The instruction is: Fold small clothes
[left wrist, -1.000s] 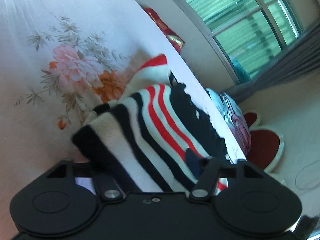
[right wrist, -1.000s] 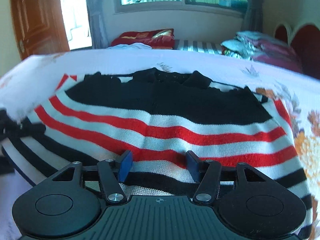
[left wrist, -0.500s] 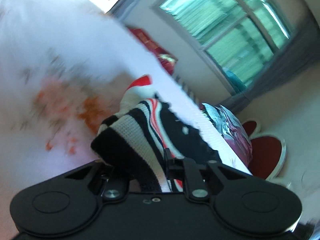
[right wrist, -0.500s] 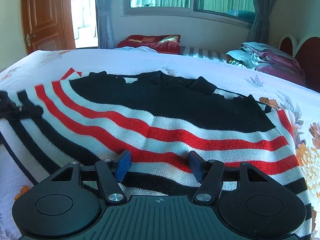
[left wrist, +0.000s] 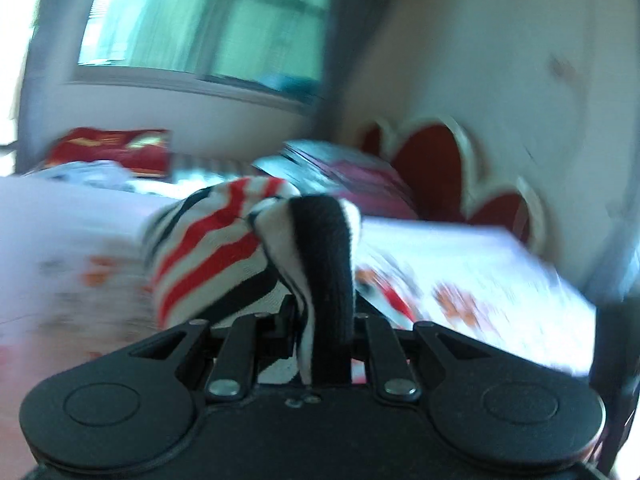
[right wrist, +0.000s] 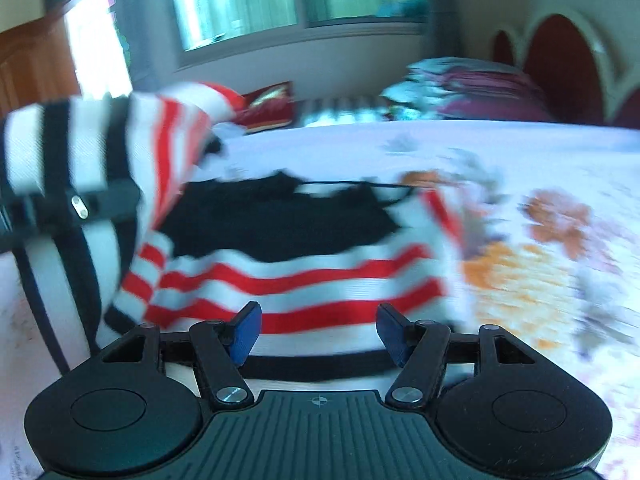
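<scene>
Left tongs [left wrist: 324,320] clenched on striped sweater [right wrist: 300,276] — edge lifted; right tongs [right wrist: 318,332] released.

Open floral bedsheet [right wrist: 540,168] lies right of the striped sweater [right wrist: 304,276], free to cross. On the sweater's left, its lifted flap and the left gripper [right wrist: 76,204] block the way. Beyond the sweater, folded bedding [right wrist: 468,92] and the red headboard [right wrist: 560,60] close off the far side.

daylit window [left wrist: 208,28] on pale wall, red scalloped headboard [left wrist: 432,172] (blurred), floral bedsheet [right wrist: 540,240]
</scene>
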`<state>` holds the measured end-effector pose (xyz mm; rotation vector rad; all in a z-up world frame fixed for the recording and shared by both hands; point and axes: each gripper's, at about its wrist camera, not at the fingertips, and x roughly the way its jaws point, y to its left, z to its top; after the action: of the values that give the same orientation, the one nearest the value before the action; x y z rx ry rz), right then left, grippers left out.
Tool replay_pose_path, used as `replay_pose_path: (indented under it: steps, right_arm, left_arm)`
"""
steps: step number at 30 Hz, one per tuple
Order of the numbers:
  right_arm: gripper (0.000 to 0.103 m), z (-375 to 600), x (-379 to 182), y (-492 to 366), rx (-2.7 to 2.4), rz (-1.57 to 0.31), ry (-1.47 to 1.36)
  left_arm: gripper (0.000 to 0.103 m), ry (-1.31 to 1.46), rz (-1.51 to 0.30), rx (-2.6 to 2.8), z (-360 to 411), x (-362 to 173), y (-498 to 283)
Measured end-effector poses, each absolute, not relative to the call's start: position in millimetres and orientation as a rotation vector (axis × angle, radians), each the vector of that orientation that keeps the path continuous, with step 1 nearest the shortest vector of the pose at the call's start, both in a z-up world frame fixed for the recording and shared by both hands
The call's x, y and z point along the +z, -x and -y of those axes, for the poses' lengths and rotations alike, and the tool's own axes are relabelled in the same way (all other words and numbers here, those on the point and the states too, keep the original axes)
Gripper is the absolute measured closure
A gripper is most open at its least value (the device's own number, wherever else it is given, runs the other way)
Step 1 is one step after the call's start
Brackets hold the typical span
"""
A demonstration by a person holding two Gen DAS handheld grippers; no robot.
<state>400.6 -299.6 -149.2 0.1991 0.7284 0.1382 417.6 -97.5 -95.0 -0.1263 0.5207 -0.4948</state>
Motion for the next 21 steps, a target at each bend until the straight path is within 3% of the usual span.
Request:
replay_pose_path:
  steps: [3,6,11,21]
  right_arm:
    - [0.04,327.6,-148.5,-392.8,0.073,-0.74,-0.214]
    - [0.04,353.4,-148.2,-384.1,0.027,-0.753,-0.236]
    - [0.04,377.1,-140.4,-380.0,0.017,-0.735,-0.309]
    - [0.04,355.9,-129.8,-414.3,0.221,-0.751,-0.42]
  left_arm:
    - [0.087,-0.02,-0.615,-0.569,144.5,-125.1,-411.9]
    - [0.077,-0.153,-0.628,-0.571,167.2,-147.6,-394.7]
    - [0.049,-0.169,-0.623,-0.643,166.9,-143.0,-367.8]
    - [0.048,0.07,-0.605,-0.58,73.7,-113.9,-355.9]
